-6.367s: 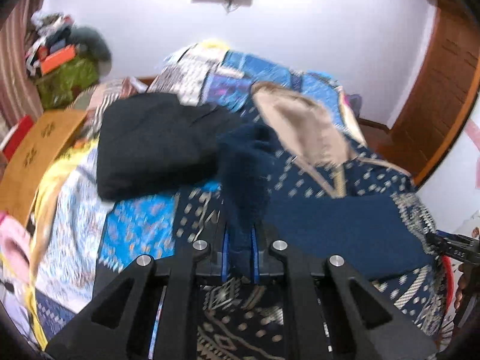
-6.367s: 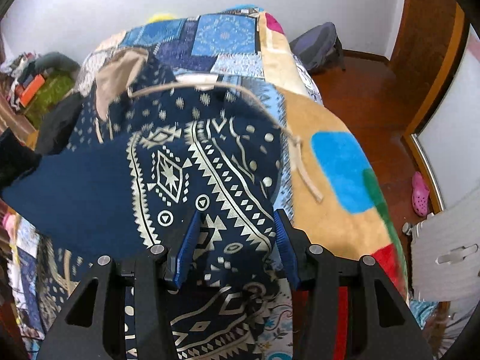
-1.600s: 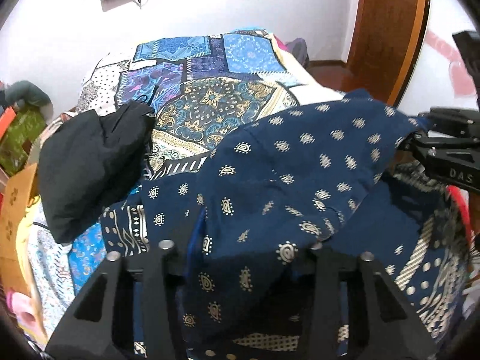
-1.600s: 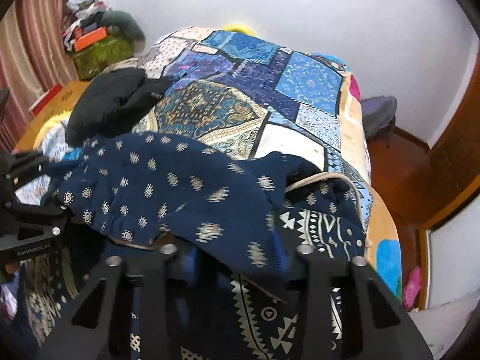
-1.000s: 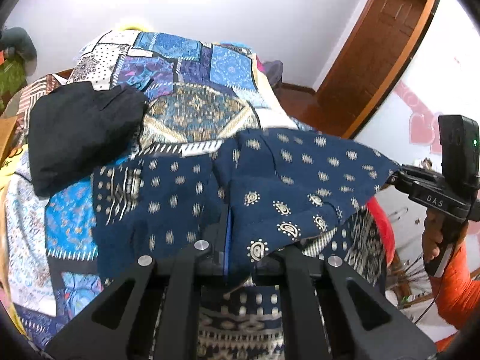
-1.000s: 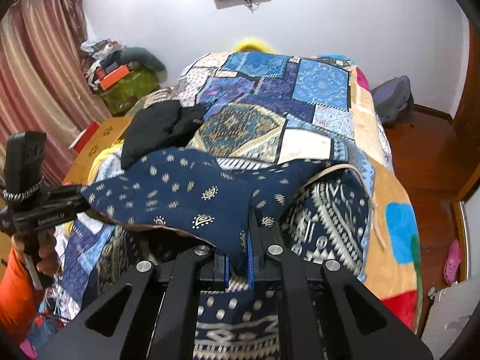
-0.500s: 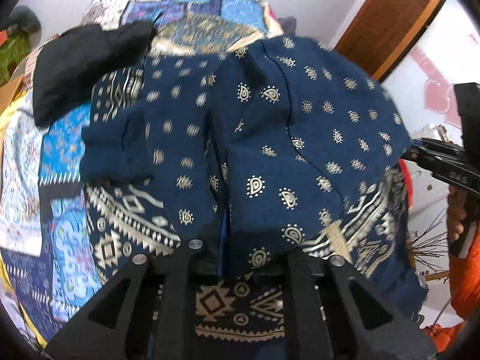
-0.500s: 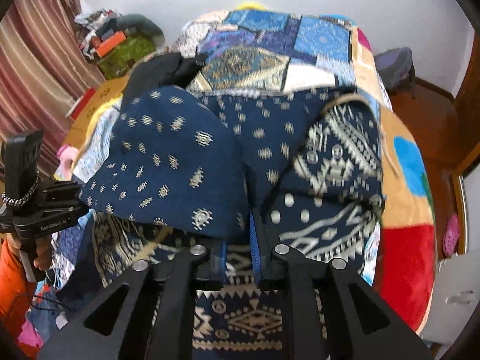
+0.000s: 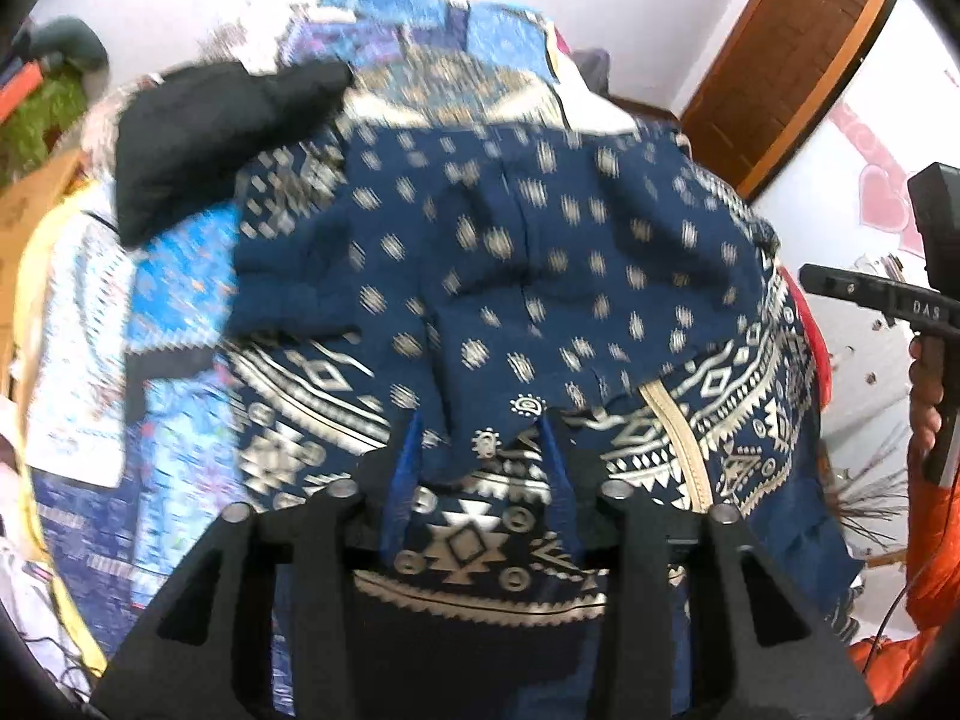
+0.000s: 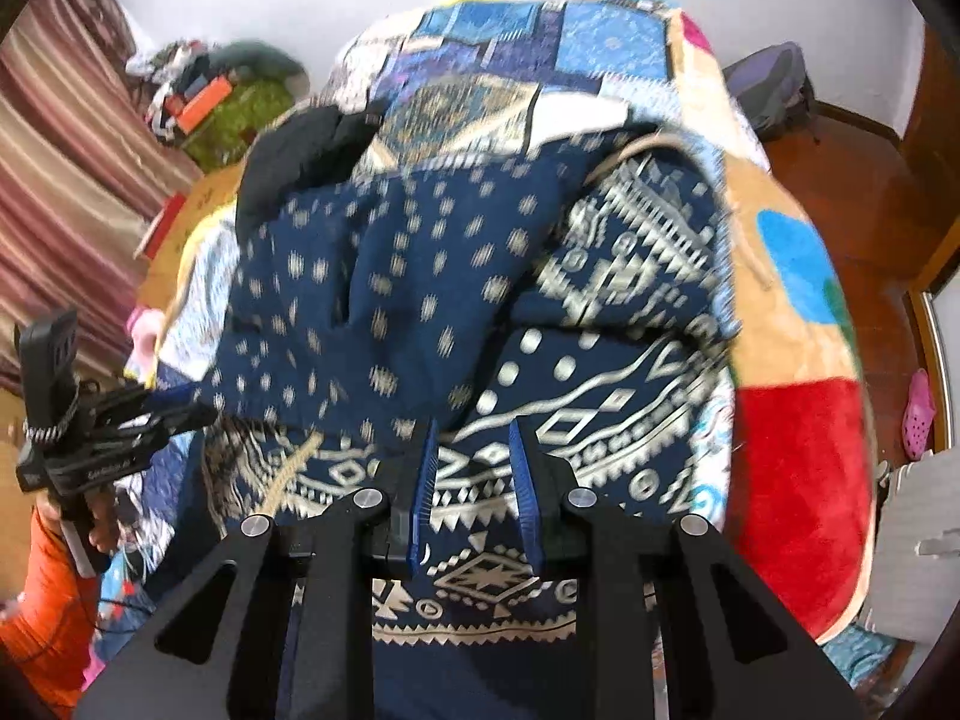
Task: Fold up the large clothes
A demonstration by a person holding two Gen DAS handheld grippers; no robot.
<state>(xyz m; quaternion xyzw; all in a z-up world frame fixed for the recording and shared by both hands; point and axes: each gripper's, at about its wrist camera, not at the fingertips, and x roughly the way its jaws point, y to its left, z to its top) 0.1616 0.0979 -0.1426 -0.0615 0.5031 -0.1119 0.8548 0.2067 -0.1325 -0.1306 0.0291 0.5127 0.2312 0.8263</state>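
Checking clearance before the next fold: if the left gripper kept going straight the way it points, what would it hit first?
Most likely the navy patterned garment: its folded edge lies just beyond the opening left gripper.

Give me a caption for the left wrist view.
Left tongs opening, releasing navy patterned garment folded over on the bed.

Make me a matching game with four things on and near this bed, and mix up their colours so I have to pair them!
Things:
1. patterned garment
2. bundled cloth
3. sleeve
4. door

Colours:
A. brown
B. orange
C. navy with pale motifs
D. black

Pairs: 1-C, 2-D, 3-B, 4-A
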